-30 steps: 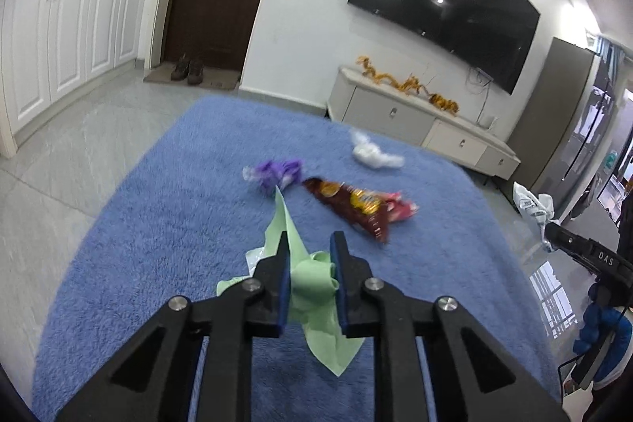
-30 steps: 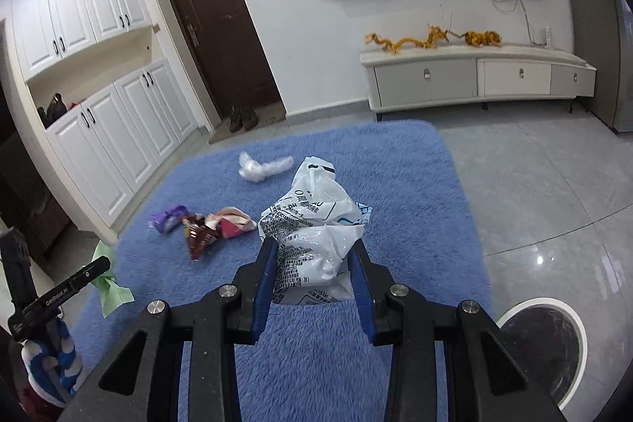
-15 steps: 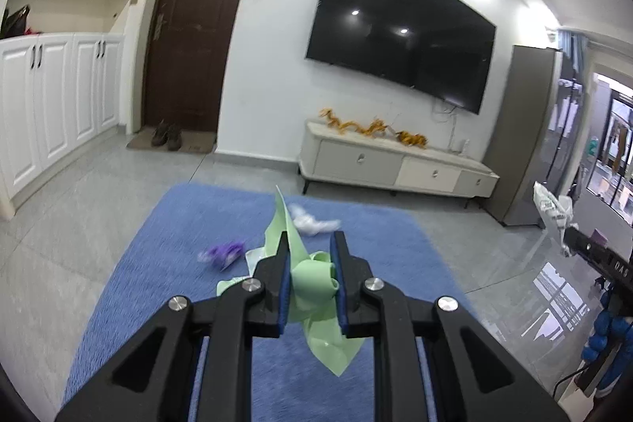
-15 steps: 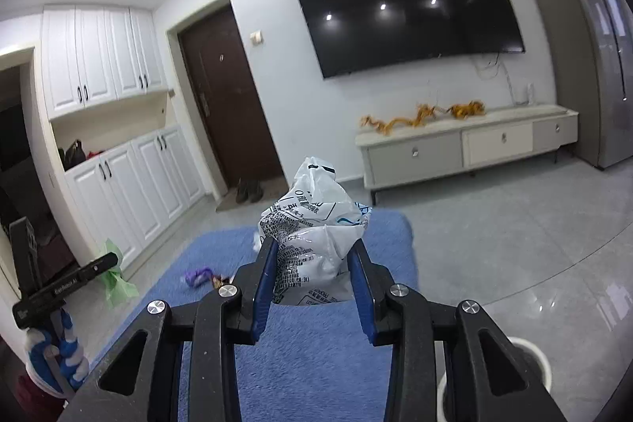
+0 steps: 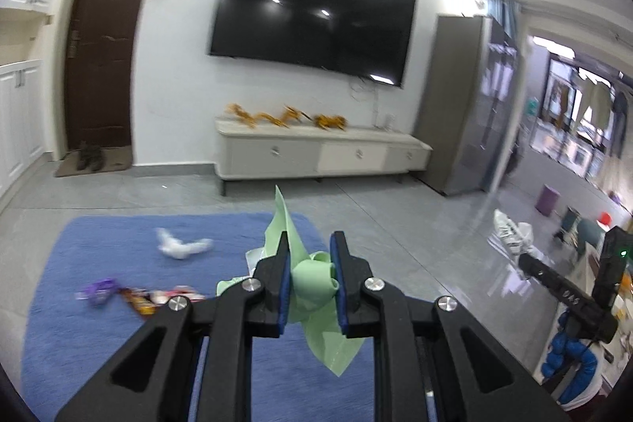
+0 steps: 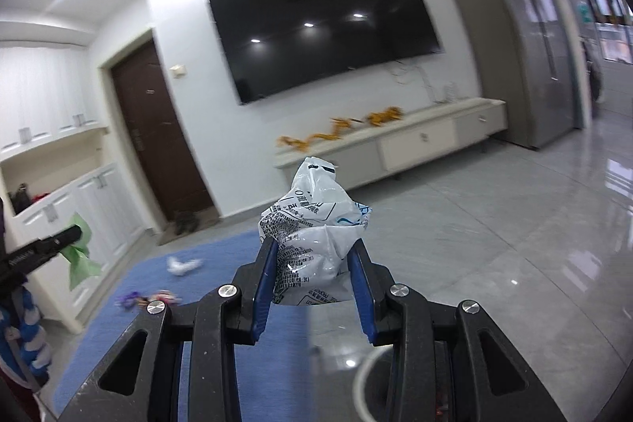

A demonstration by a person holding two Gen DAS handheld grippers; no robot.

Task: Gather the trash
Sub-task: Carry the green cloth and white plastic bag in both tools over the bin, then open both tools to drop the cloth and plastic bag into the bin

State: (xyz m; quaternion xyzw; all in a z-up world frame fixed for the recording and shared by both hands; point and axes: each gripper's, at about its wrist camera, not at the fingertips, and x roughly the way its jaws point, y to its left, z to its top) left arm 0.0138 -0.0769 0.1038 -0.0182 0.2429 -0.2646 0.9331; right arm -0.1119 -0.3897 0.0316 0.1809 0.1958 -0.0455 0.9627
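We see matt black plastic tongs (image 5: 310, 277) with blue pads and shiny metal screws pinching thin, smooth pale-green plastic film (image 5: 312, 283). The other tongs (image 6: 312, 281) hold a crinkled, glossy white printed bag (image 6: 316, 236). The blue rug (image 5: 99, 335) looks fuzzy; the grey floor tiles (image 6: 534, 224) gleam.

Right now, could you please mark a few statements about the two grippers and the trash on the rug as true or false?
1. The left gripper is shut on a green wrapper. True.
2. The right gripper is empty. False: it is shut on a white plastic bag with black print.
3. A crumpled white tissue lies on the blue rug. True.
4. The purple wrapper sits on the TV cabinet. False: it lies on the rug, beside a red snack wrapper.
5. The television shows a programme. False: its screen is dark.
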